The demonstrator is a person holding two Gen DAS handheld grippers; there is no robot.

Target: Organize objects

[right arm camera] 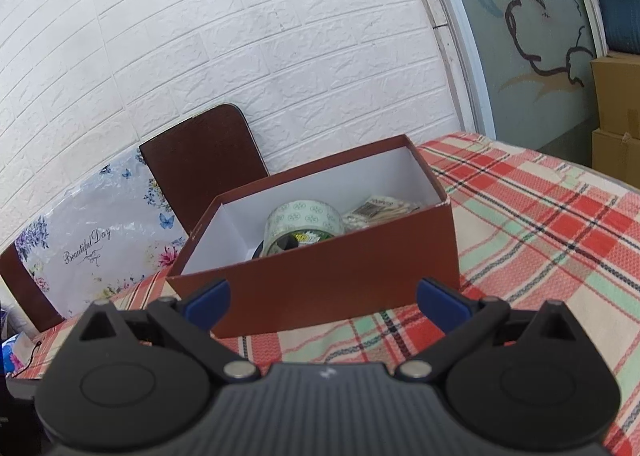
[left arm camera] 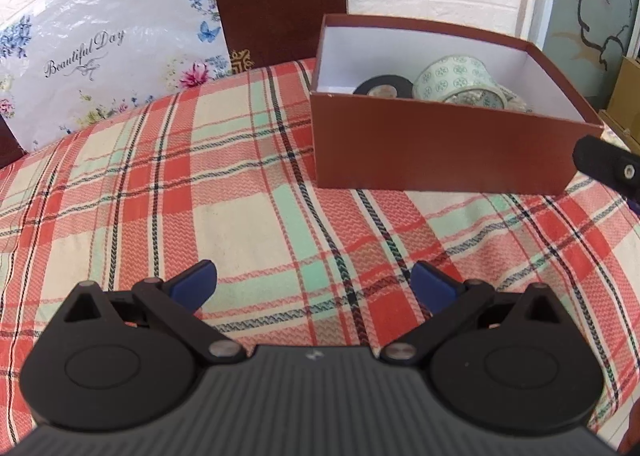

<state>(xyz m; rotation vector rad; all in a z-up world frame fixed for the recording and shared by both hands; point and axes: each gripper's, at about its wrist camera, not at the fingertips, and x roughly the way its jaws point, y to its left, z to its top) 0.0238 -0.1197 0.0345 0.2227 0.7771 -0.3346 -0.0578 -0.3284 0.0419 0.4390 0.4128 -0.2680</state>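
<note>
we hold our left gripper (left arm camera: pixel 314 282) and right gripper (right arm camera: pixel 323 302) spread wide and empty over the plaid cloth (left arm camera: pixel 248 191), likely because the patterned tape roll (right arm camera: pixel 305 220), black roll (left arm camera: pixel 383 86) and paper packet (right arm camera: pixel 380 207) already sit inside the open red-brown box (right arm camera: pixel 340 276).

We see open plaid tablecloth (left arm camera: pixel 248 191) across the lower left; the brown box (left arm camera: pixel 432 147) blocks the upper right.
</note>
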